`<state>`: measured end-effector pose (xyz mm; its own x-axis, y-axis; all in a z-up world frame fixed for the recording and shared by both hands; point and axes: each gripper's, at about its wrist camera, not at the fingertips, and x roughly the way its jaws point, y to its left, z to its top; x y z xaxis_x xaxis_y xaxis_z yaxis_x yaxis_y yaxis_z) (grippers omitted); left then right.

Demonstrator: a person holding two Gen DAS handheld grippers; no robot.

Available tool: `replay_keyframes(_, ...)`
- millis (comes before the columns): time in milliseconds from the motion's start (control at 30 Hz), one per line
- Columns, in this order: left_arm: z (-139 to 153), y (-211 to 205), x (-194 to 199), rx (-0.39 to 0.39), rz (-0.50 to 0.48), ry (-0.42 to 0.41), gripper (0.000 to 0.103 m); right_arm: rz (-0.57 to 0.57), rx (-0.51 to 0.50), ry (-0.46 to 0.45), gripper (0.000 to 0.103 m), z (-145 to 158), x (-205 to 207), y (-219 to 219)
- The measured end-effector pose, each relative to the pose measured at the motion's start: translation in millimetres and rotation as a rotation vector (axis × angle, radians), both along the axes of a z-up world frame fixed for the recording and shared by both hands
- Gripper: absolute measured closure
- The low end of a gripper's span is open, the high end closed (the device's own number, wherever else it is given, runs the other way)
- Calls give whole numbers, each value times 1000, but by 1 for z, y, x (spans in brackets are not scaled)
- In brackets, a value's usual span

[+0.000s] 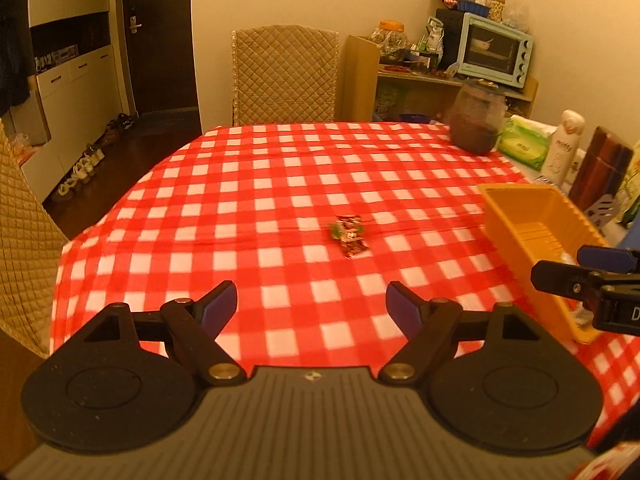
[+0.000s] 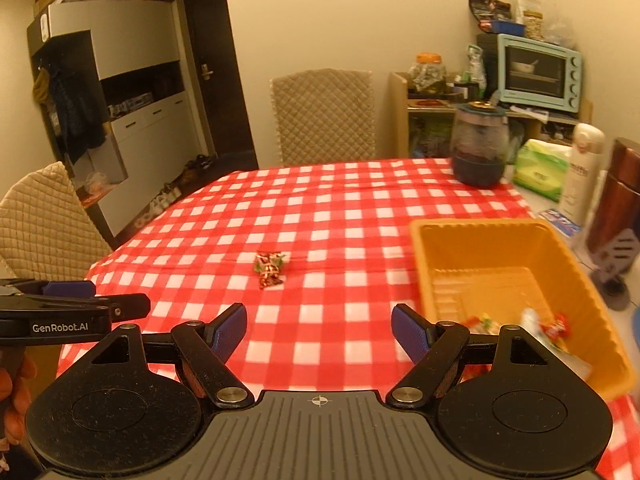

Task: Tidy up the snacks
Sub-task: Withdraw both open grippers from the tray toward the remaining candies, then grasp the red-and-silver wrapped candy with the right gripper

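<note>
Several wrapped snacks (image 2: 520, 326) are seen already in the orange bin (image 2: 424, 248), two candies (image 1: 349, 235) are left on the checked counter (image 1: 280, 184), and both the left gripper (image 1: 312, 304) and the right gripper (image 2: 319, 326) are held apart, empty.

A red-and-white checked cloth (image 1: 280, 184) covers the counter. At its far right corner stands a dark glass jar (image 2: 479, 148) with a lid, holding something dark, perhaps a preserve; blur hides the detail. Just right of it lies a green tissue pack (image 2: 540, 168), then an upright white bottle (image 2: 582, 168) and a reddish-brown wooden block (image 2: 618, 200) nearer still. A quilted beige chair (image 1: 285, 74) sits at the far side, and another quilted chair (image 2: 40, 220) at the left. Against the far wall, a wooden shelf (image 2: 424, 120) carries a pale blue toaster oven (image 2: 538, 72) with bags piled on top. Far left are white cabinets (image 2: 152, 136), a dark door (image 1: 160, 36) and shoes (image 1: 84, 168) lined along the floor.
</note>
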<state>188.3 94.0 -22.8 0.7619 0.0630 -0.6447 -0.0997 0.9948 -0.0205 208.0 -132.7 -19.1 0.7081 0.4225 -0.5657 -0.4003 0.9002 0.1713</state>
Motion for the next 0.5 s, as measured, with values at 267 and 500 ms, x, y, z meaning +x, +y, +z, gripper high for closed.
replay_keyframes(267,-32,37,49,-6,34,2,18,58,-20,4,24,-36,59,50)
replay_keyframes(500,-50,53,85,3,33,21,18,108,-45,17,34,-70,107,84)
